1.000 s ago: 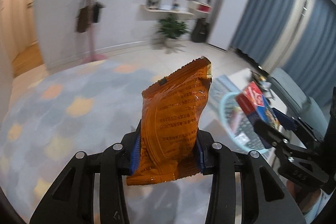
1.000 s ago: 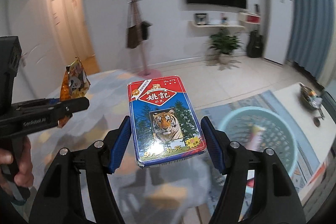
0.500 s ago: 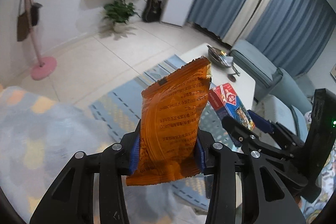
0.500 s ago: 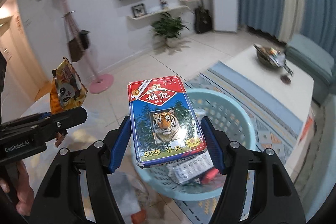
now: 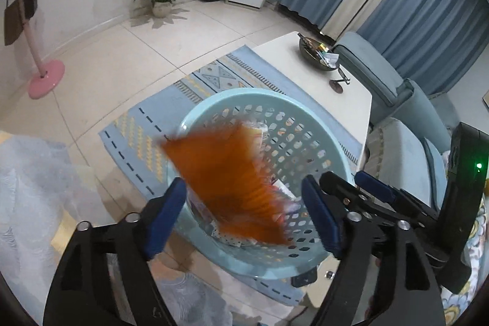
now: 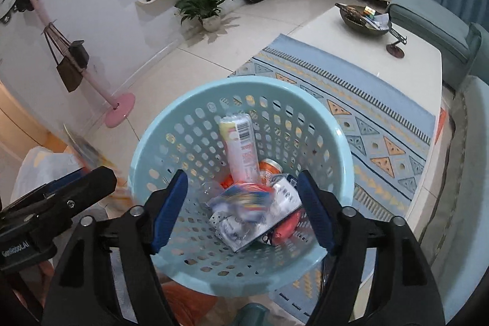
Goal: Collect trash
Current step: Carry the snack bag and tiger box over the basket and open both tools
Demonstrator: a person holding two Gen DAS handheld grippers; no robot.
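One basket (image 6: 241,93) – one orange wrapper (image 5: 232,182) – two tongs (image 5: 244,216).

The left tool (image 5: 244,214) has its blue-padded fingers (image 5: 165,213) spread wide apart, gripping nothing. The right tool (image 6: 241,206) is likewise spread wide, its pads (image 6: 314,210) clear of any contact. In the left wrist view the right tool sits near right; in the right wrist view the left tool (image 6: 76,188) shows at near left, probably parted too.
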